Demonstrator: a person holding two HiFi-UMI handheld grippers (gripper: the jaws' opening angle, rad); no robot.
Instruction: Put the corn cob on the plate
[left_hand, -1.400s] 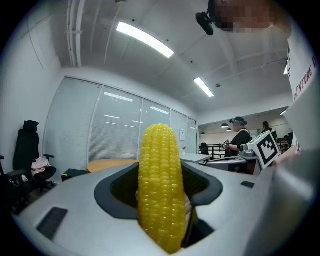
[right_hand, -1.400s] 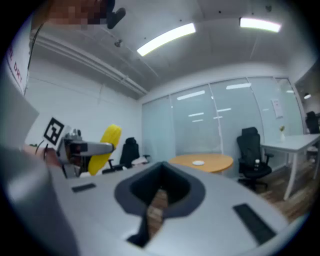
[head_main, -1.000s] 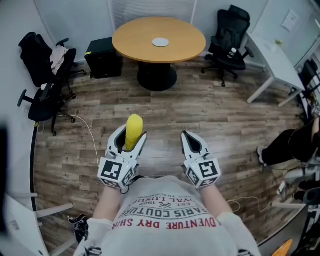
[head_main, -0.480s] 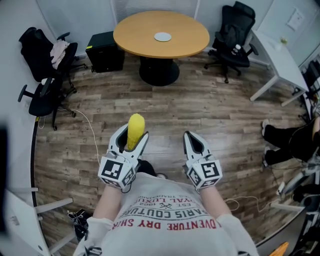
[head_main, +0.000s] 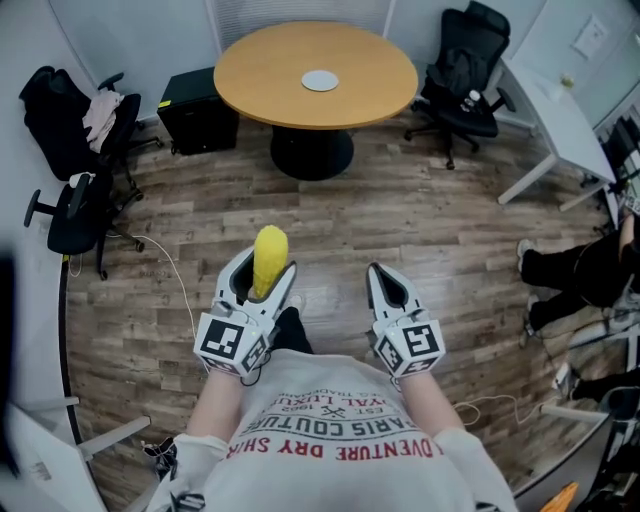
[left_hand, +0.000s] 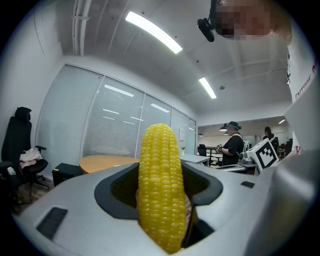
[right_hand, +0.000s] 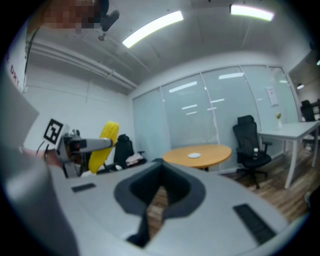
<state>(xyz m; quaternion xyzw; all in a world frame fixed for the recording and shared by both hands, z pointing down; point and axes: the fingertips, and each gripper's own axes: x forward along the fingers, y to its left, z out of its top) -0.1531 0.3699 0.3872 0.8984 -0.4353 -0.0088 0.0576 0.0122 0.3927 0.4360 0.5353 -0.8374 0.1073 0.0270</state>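
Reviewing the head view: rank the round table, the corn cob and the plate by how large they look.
Largest to smallest:
round table
corn cob, which looks bigger because it is close to the camera
plate, far off on the table

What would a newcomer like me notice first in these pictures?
The bright yellow corn cob stands out first, held upright in the left gripper in front of the person's chest. Next comes the round table across the room, with a small white plate on it. The right gripper holds nothing, its jaws almost together.
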